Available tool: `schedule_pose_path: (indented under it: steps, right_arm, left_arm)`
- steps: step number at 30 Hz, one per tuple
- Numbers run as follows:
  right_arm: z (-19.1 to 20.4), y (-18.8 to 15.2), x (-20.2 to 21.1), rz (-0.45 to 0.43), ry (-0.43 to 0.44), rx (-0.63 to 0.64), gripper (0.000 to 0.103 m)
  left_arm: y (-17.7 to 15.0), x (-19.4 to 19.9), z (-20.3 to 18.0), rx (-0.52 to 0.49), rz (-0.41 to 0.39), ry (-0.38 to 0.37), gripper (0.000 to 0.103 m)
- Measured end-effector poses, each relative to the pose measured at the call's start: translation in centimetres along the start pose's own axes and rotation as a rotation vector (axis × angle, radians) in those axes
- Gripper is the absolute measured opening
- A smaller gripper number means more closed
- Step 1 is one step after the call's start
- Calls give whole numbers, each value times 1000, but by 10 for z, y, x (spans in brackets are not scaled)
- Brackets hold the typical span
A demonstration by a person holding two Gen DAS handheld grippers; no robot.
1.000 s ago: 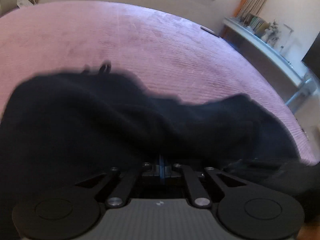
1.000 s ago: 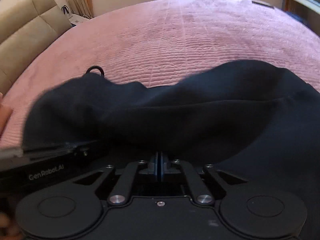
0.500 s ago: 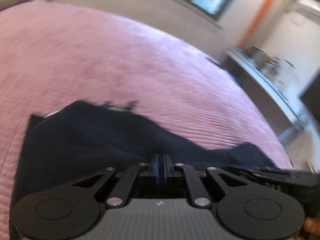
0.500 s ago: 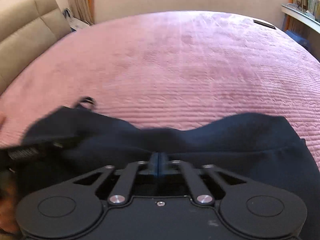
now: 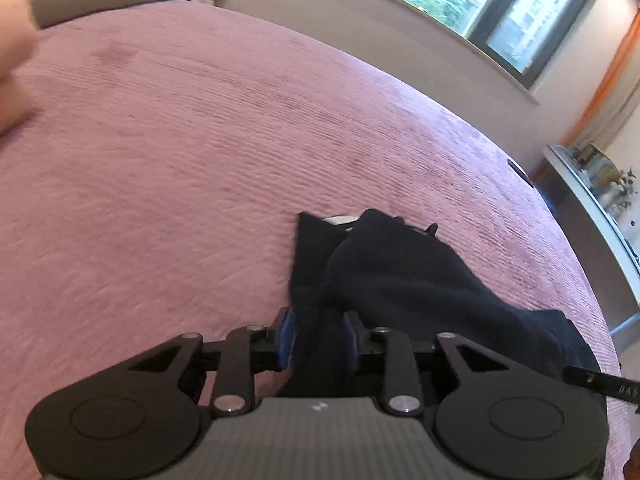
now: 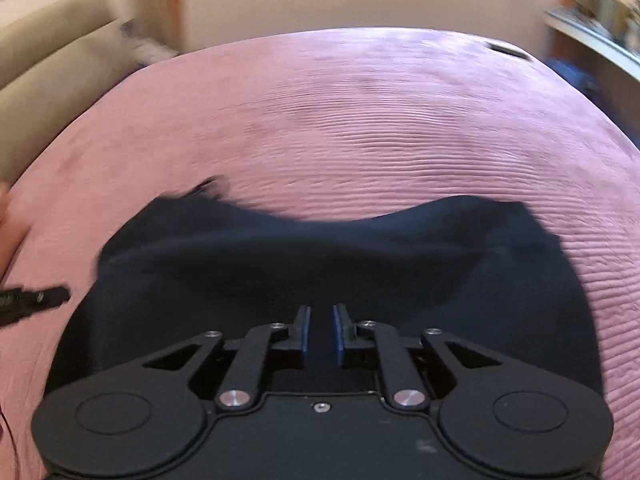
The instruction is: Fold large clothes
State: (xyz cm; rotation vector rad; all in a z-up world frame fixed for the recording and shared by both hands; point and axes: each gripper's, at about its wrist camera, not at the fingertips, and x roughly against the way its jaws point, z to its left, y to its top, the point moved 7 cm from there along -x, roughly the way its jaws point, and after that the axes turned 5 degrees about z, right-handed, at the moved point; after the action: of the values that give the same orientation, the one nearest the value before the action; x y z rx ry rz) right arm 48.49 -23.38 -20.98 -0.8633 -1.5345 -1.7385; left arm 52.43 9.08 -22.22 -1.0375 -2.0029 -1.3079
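I have both grippers low over the bed [image 6: 360, 120], which is covered in a pink ribbed spread. The dark navy garment [image 6: 320, 264] lies on it in a loose heap right under and ahead of my tools.

My left gripper [image 5: 318, 338] has its jaws opening; the blue pads [image 5: 285, 336] stand apart, and a band of the dark cloth runs between them, though I see no pad pressing on it. From this gripper the garment stretches forward and off to the right, with a folded corner and a pale strip showing at its far end.

My right gripper [image 6: 320, 330] is opening its jaws as well, by a narrower gap. The blue pads [image 6: 305, 332] are parted with dark fabric showing in the gap below, and again I see no pinch. The cloth spreads wide to both sides of this gripper and ends in a wavy edge just ahead of it.

The tip of the other tool pokes in at the left edge of the right wrist view, beside the garment. Part of a blurred hand [image 5: 14, 60] shows far left of the left gripper.
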Motion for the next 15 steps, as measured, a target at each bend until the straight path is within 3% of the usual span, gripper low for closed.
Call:
schedule_pose_path:
  steps: [3,6,9,12,14,15]
  right_arm:
    - [24,-29,-15,55,3,30,12]
    - [30,-40,-32,45,-51,40,12]
    - [36,-38,-40,34,-95,81,13]
    - [33,-33,-35,56,-75,52,13]
    - [29,-33,-19,48,-46,20,13]
    - [27,-37,-11,43,-38,14,13]
  left_arm:
    - [-19,23,15,44,20,28,31]
    - [-41,31,30,84,69,26,33]
    - [-62,29,42,134,113,7,49]
    - [-76,34,48,178,121,-37,55]
    - [-85,39,52,217,119,-64,71]
    - [-91,41,55,240,118,-85,74]
